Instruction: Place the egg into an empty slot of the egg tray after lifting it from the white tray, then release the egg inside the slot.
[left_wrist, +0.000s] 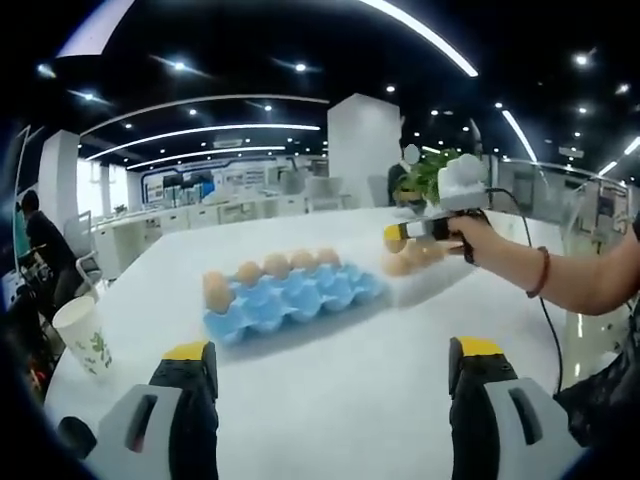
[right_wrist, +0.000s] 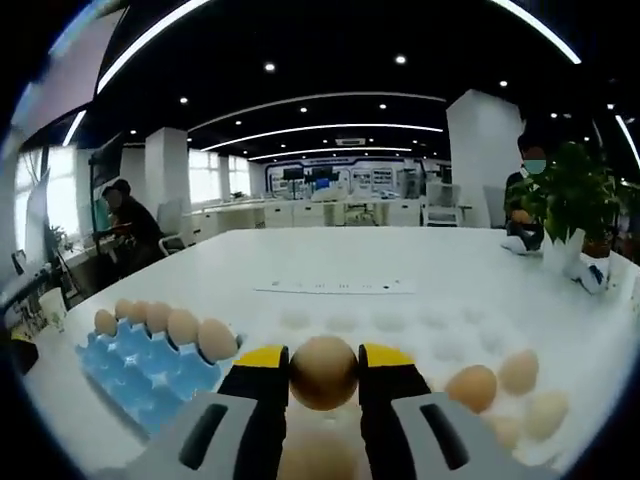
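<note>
In the right gripper view my right gripper (right_wrist: 323, 358) is shut on a brown egg (right_wrist: 323, 374), held between its yellow-tipped jaws above the white tray (right_wrist: 400, 322). Several loose eggs (right_wrist: 472, 387) lie on that tray to the right. The blue egg tray (right_wrist: 130, 368) sits to the left, with a row of eggs (right_wrist: 182, 327) along its far side and bare slots nearer me. In the left gripper view my left gripper (left_wrist: 330, 365) is open and holds nothing, short of the blue egg tray (left_wrist: 300, 298). The right gripper (left_wrist: 425, 230) comes in from the right with the egg (left_wrist: 395, 237).
A paper cup (left_wrist: 84, 336) stands near the table's left edge. A potted plant (right_wrist: 575, 200) stands at the far right of the table. A paper strip (right_wrist: 335, 287) lies mid-table. People sit beyond the table at the left (right_wrist: 125, 225) and right (right_wrist: 522, 195).
</note>
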